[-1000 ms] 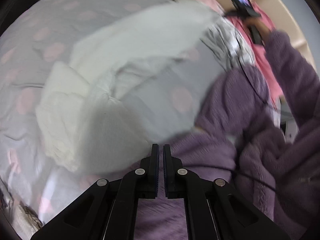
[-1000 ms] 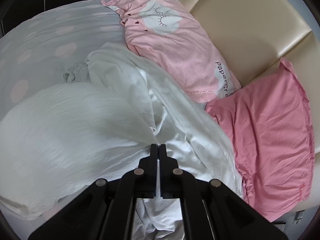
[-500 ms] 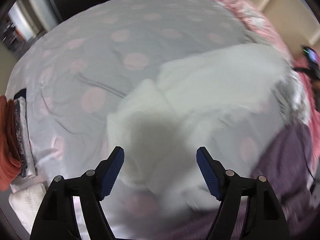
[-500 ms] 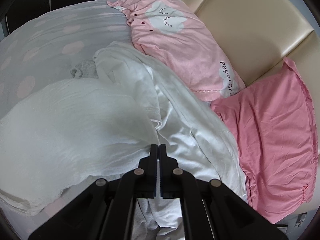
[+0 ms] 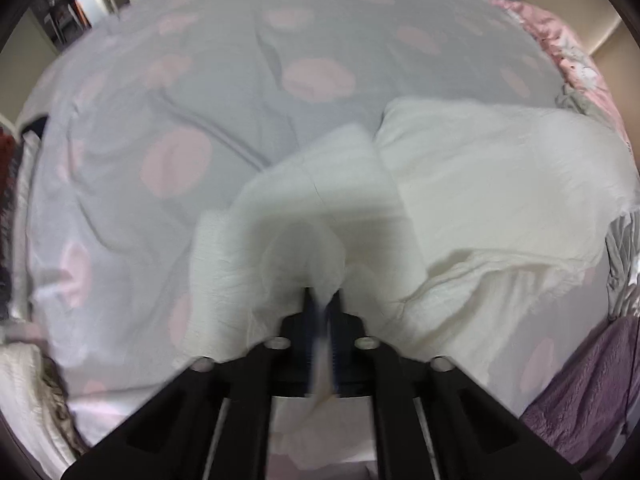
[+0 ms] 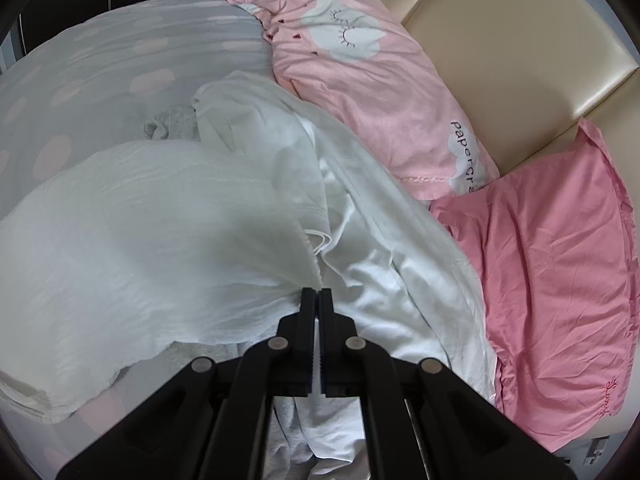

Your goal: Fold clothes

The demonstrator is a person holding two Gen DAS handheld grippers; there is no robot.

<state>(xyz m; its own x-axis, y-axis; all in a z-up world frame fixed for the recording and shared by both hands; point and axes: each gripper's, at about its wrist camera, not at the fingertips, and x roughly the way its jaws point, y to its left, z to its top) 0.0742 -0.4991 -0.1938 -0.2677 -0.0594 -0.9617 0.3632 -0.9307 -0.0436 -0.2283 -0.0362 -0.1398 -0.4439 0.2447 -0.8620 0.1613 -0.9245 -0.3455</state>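
In the left wrist view I am looking down on the bed (image 5: pixel 224 80), its grey cover dotted with pale pink spots. At the far left edge of the frame a stack of folded items (image 5: pixel 16 368) is sitting, too blurred to identify. Through the centre the cream garment (image 5: pixel 480 184) is spreading across the cover, one part running toward the right edge, another bunching down toward the lower middle. There my left gripper (image 5: pixel 322 304) is pinching a fold of that fabric, jaws closed on it, with a strip of cloth trailing down between them. At the lower right a purple fuzzy sleeve (image 5: pixel 580 384) is showing.

In the right wrist view the same cream garment (image 6: pixel 152 240) is filling the left half of the frame, lying over the spotted cover. At the lower centre my right gripper (image 6: pixel 319 300) is clamping its edge, jaws closed on the cloth. Just right of that, a pile of white clothes (image 6: pixel 360 216) is running diagonally from the upper middle to the bottom. Beyond it, a pink cloud-print pillow (image 6: pixel 360 92) is leaning on the beige headboard (image 6: pixel 500 40), and a plain pink pillowcase (image 6: pixel 560 272) is lying at the right.
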